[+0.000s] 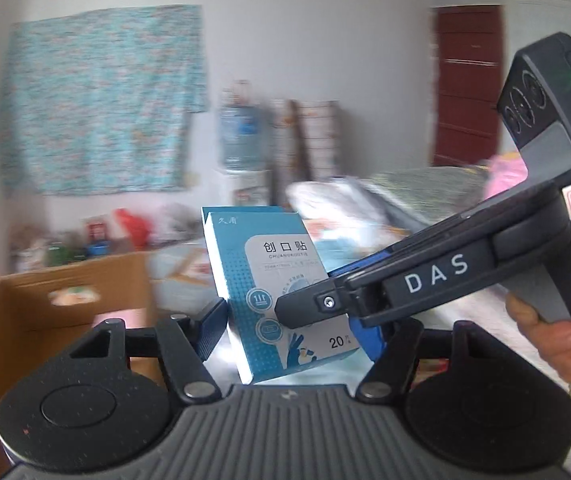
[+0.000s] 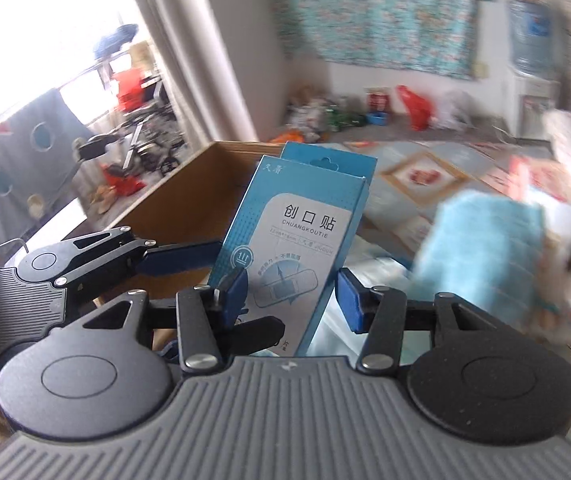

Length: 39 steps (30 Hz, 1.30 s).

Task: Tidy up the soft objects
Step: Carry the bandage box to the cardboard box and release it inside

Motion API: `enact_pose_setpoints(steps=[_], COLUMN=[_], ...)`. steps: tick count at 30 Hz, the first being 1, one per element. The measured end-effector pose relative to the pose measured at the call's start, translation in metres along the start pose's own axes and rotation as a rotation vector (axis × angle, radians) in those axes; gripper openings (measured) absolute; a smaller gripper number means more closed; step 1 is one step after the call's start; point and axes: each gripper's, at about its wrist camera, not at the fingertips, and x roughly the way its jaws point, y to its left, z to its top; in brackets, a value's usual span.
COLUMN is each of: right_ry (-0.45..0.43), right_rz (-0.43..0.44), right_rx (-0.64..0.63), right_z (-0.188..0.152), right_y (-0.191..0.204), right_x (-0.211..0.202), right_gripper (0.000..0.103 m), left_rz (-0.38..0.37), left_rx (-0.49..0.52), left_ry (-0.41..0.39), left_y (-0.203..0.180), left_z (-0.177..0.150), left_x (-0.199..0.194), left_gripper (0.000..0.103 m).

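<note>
The open cardboard box [image 2: 189,196] stands just behind and left of both grippers. The left gripper [image 1: 293,324] and right gripper [image 2: 289,300] both pinch the upright plaster packet [image 2: 297,240], which stands between their pads.

The blue-and-white printed cardboard box [image 1: 269,292] has a smooth, faintly glossy face. The brown open carton [image 1: 45,320] is matt corrugated cardboard. The black plastic left gripper [image 1: 293,332] is matt, with ribbed grey housing, blue rubbery pads and bright metal rivets. The turquoise patterned wall cloth [image 1: 101,100] looks thin and matt.
</note>
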Motion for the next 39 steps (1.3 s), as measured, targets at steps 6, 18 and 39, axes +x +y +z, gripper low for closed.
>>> enact_pose_setpoints(steps=[6,18,39], right_ry=[0.095,0.240,0.103], right_rz=[0.134,0.144,0.154], right_rx=[-0.012,0.041,0.038], right_z=[0.065,0.139,0.128], right_y=[0.040,0.052,-0.031], right_x=[0.084,0.252,0.203], right_gripper=[0.047,0.048,0.050], left_rz=[0.129,0.199,0.201], left_rx=[-0.079,-0.134,-0.233], left_ry=[0.072,0.270,0.646], left_y=[0.075,0.193,0.273], left_z=[0.013,0.023,-0.025], left_x=[0.012,0.080,0.164], left_gripper=[0.067,0.066,0.063])
